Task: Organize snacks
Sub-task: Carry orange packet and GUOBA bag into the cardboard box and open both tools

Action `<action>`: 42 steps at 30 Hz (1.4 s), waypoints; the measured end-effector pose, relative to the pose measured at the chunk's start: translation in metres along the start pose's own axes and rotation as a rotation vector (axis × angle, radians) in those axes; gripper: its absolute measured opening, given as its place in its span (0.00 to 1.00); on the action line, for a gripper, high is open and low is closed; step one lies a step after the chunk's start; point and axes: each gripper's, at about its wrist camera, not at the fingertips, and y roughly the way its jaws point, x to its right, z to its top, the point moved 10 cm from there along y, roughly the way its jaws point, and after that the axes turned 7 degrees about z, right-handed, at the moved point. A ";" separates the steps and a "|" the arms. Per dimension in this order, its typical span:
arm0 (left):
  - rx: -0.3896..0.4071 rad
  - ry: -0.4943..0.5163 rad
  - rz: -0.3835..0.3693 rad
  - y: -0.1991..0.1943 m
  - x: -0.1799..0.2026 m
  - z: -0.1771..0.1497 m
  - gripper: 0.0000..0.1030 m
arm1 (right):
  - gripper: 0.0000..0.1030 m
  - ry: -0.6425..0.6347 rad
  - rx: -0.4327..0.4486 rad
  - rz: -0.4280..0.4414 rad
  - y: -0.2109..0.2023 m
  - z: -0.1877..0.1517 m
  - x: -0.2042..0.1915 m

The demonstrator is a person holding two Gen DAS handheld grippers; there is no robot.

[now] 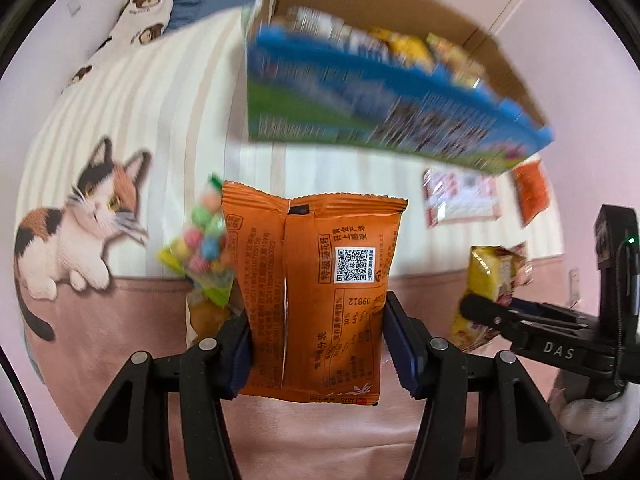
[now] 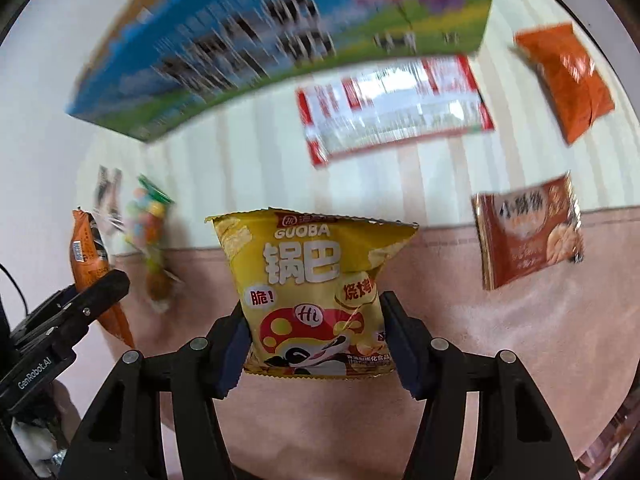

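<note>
Gripping an orange packet between both fingers, the left gripper holds it upright above the bedspread; a soft pinch could let it slip. The box beyond already holds several packets.

In the right view, the right gripper clamps a yellow crisp bag. Loose packets, red-and-white and brown, lie outside the box.

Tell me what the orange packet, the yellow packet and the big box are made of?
Orange packet: probably thin plastic film, matte, with a crimped zigzag top seal and a back seam. Yellow packet: looks like the same kind of film, slightly glossy, crinkled. Big box: cardboard, brown inside its flaps with a colourful print outside.
</note>
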 end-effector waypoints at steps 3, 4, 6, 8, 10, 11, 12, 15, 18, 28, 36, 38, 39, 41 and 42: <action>0.038 -0.003 -0.043 -0.028 0.006 0.020 0.53 | 0.62 -0.014 0.045 0.052 -0.036 0.020 -0.010; 0.049 -0.001 -0.063 -0.040 0.009 0.028 0.53 | 0.62 -0.019 0.061 0.066 -0.045 0.025 -0.014; 0.063 0.005 -0.083 -0.052 0.016 0.049 0.53 | 0.62 -0.033 0.097 0.097 -0.062 0.037 -0.030; 0.084 0.008 -0.101 -0.064 0.023 0.071 0.53 | 0.62 -0.049 0.136 0.132 -0.086 0.054 -0.045; 0.109 0.023 -0.096 -0.073 0.028 0.094 0.53 | 0.62 -0.059 0.178 0.153 -0.112 0.071 -0.051; 0.119 0.030 -0.090 -0.070 0.038 0.106 0.53 | 0.62 -0.068 0.200 0.157 -0.122 0.082 -0.056; 0.130 0.037 -0.084 -0.072 0.042 0.117 0.53 | 0.62 -0.071 0.221 0.157 -0.121 0.093 -0.064; 0.141 0.071 -0.055 -0.074 0.048 0.152 0.53 | 0.62 -0.078 0.273 0.131 -0.135 0.127 -0.066; 0.123 0.090 -0.028 -0.063 0.050 0.183 0.53 | 0.62 -0.079 0.302 0.079 -0.139 0.159 -0.060; -0.052 0.049 0.013 0.013 0.039 0.231 0.53 | 0.62 -0.043 0.233 -0.088 -0.103 0.224 -0.012; -0.187 0.000 0.037 0.055 0.033 0.218 0.63 | 0.89 -0.009 0.111 -0.181 -0.062 0.242 0.021; -0.181 0.016 0.058 0.057 0.034 0.218 0.85 | 0.91 -0.018 0.105 -0.204 -0.060 0.245 0.022; -0.183 0.020 0.067 0.059 0.034 0.217 0.86 | 0.91 -0.022 0.092 -0.217 -0.057 0.244 0.023; -0.181 0.016 0.065 0.060 0.034 0.216 0.86 | 0.92 -0.025 0.089 -0.220 -0.053 0.244 0.024; -0.179 0.011 0.061 0.060 0.034 0.215 0.86 | 0.92 -0.031 0.087 -0.228 -0.052 0.244 0.023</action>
